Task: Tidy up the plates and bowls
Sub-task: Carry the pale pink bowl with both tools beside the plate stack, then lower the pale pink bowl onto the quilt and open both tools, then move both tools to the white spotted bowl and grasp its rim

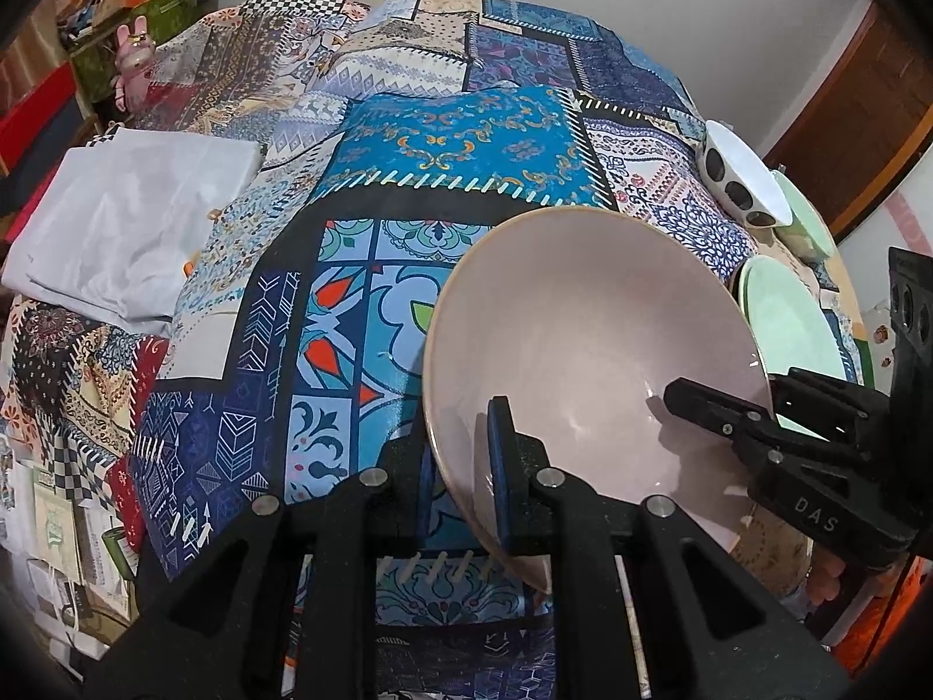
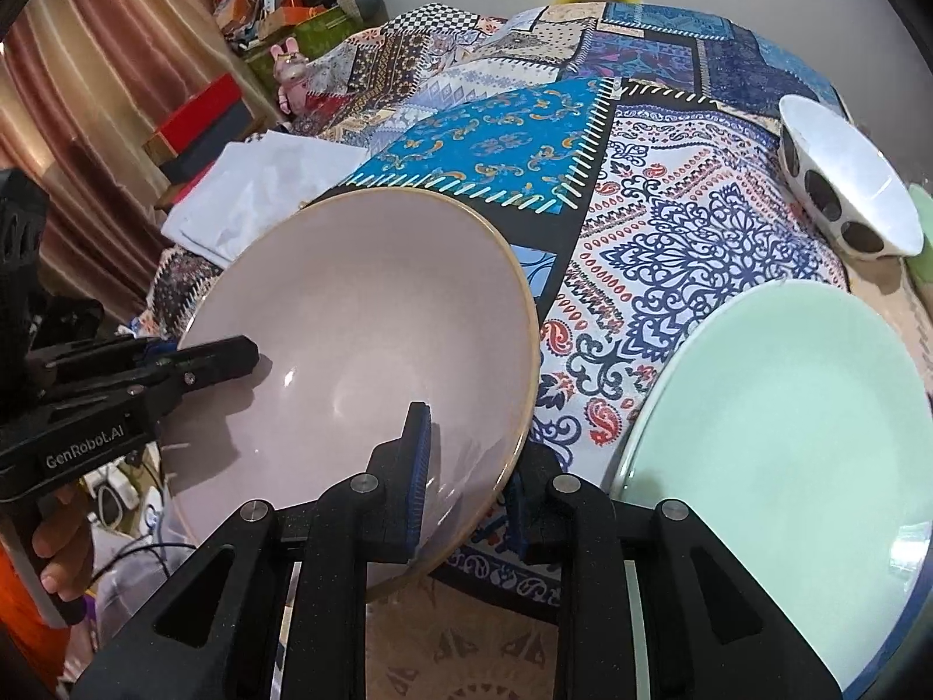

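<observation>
**Two-Gripper Hold on Pink Bowl: Slip Risk**

I hold the pink bowl point(image 1: 589, 350) above the patchwork tablecloth point(image 1: 455, 134), tilted, gripped at opposite rims. The left gripper point(image 1: 463, 484) pinches the near-left rim, one pad inside the wall and one outside. The right gripper point(image 2: 466, 478) pinches the opposite rim the same way.

Hazards, in my judgement:
- Glazed ceramic may slide from the pads if either gripper loosens.
- Unequal motion between grippers could twist the rim and break the hold.
- The green plate point(image 2: 775, 437) lies just beside the bowl; lowering carelessly could strike it.

The spotted white bowl point(image 2: 845, 192) sits farther back. Both grippers point forward, converging on the bowl.
</observation>
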### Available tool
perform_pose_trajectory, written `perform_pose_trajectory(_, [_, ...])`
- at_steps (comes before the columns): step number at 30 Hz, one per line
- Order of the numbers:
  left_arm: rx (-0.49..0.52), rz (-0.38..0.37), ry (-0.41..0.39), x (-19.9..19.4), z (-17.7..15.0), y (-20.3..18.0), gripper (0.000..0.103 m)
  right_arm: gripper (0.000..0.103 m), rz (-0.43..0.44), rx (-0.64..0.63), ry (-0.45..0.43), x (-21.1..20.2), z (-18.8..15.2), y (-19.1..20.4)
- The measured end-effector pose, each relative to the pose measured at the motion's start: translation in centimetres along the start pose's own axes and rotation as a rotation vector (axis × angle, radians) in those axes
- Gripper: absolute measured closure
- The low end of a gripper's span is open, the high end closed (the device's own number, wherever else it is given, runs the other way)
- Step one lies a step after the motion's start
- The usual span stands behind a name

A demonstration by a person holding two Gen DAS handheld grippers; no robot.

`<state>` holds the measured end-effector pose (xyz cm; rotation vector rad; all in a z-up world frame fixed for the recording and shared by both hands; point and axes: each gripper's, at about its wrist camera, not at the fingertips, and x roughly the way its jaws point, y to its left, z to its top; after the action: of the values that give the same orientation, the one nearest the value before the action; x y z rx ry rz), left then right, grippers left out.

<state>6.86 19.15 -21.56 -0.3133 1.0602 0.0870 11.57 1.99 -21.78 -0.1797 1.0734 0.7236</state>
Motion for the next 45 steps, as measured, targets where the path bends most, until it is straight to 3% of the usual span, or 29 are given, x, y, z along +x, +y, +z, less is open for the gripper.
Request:
perform_pose_trajectory(5, [-0.012,0.001,0.000,-0.1,0.0,0.0,0.087,0.081,0.000,0.005,-0.009,-0.8,-0.1,-0.5])
perform_pose_trajectory(7, [-0.005,0.027,-0.018,-0.6,0.0,0.0,0.080,0.078,-0.005,0.001,-0.022,-1.4,0.0,-0.6])
perform_pose_trajectory(9, [-0.001,0.047,-0.034,-1.2,0.0,0.0,0.066,0.075,-0.009,-0.011,-0.040,-2.2,-0.1,-0.5])
perform_pose_trajectory(14, [0.006,0.072,-0.073,-3.2,0.3,-0.2,0.059,0.067,-0.013,-0.015,-0.088,-3.9,0.1,-0.6])
perform_pose_trajectory(17, [0.010,0.075,-0.104,-4.4,0.5,-0.7,0.050,0.064,-0.012,-0.011,-0.114,-5.1,0.1,-0.8])
perform_pose_trajectory(25, [0.068,0.057,-0.197,-7.9,1.7,-4.3,0.035,0.058,-0.041,-0.001,-0.178,-8.4,0.0,-2.2])
perform_pose_trajectory(33, [0.155,0.039,-0.283,-9.7,3.5,-8.8,0.017,0.037,-0.106,0.015,-0.273,-12.1,0.1,-4.5])
perform_pose_trajectory(37, [0.181,0.019,-0.317,-9.8,4.7,-11.0,0.012,0.035,-0.137,0.046,-0.314,-13.4,0.4,-6.6])
perform_pose_trajectory(45, [0.214,-0.021,-0.312,-7.6,7.9,-14.7,0.011,0.035,-0.206,0.115,-0.337,-14.0,1.0,-11.4])
